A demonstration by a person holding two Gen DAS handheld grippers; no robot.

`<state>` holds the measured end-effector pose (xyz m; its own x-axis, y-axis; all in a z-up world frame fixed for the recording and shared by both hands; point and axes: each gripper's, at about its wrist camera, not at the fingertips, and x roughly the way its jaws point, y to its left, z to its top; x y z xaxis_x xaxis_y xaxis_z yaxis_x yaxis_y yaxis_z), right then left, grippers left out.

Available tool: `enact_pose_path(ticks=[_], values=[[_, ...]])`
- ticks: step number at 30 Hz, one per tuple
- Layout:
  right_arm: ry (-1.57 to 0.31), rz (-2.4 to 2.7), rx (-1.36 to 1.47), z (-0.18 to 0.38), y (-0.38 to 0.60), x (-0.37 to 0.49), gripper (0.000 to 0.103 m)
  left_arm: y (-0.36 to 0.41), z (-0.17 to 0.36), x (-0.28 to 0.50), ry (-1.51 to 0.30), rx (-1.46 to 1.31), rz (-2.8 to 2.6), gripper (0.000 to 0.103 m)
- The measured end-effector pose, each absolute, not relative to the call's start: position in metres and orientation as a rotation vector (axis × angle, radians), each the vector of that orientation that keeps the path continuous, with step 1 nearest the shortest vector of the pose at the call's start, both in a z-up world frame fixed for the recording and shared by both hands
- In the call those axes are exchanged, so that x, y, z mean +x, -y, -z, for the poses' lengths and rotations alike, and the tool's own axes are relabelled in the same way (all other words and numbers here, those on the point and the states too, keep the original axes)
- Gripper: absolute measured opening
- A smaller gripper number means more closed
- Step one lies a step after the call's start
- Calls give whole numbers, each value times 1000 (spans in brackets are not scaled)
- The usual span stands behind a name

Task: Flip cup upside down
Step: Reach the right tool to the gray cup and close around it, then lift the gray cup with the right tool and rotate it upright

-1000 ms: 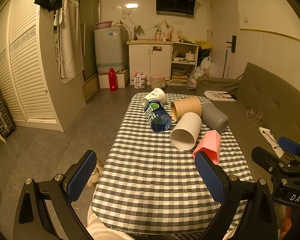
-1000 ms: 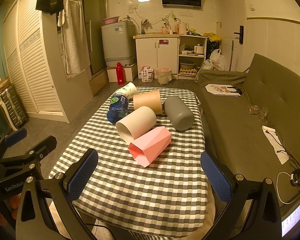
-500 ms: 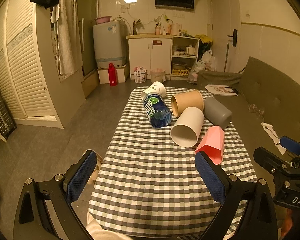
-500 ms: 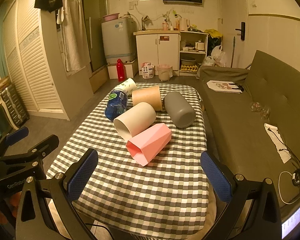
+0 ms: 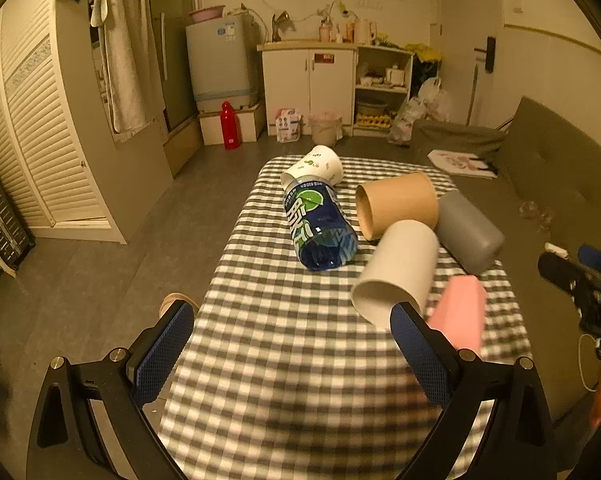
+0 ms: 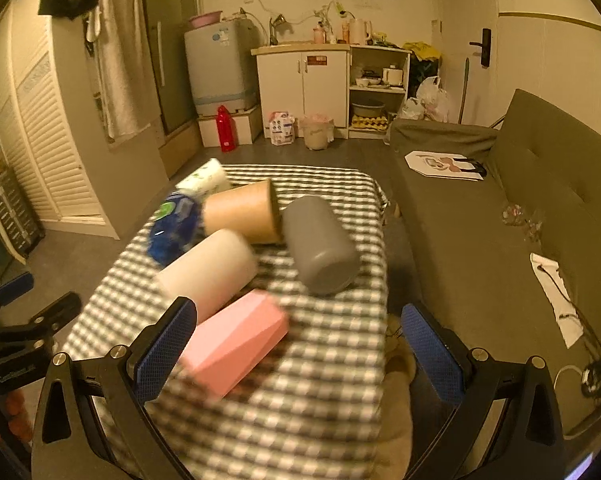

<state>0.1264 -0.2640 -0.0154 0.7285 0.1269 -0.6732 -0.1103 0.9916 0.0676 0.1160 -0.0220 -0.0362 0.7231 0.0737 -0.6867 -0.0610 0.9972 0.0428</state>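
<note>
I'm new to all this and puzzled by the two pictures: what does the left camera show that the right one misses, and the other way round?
Only the left camera looks into the open mouths of the white cup and brown cup, and shows the right tongs at its edge.

Only the right camera shows the grey cup's closed base and the left tongs at its edge.

Both show five cups and a bottle lying on the checked table, with the pink cup nearest, and open tongs.

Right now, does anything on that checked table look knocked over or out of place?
Yes. Every cup lies on its side in a huddle: the pink cup, white cup, brown cup, grey cup and a patterned paper cup. A blue bottle lies among them too. Nothing looks spilled or broken.
</note>
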Motion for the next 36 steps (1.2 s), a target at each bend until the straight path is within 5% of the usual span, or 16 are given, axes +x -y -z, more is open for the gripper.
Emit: enact_pose_path(ticks=[15, 21, 36], values=[[-929, -215, -64, 90, 264, 285, 101, 24, 78, 190, -851, 69, -106, 102], [-998, -224, -60, 99, 261, 296, 74, 18, 78, 185, -868, 57, -104, 102], [-881, -166, -31, -19, 241, 169, 72, -7, 9, 105, -713, -28, -90, 102]])
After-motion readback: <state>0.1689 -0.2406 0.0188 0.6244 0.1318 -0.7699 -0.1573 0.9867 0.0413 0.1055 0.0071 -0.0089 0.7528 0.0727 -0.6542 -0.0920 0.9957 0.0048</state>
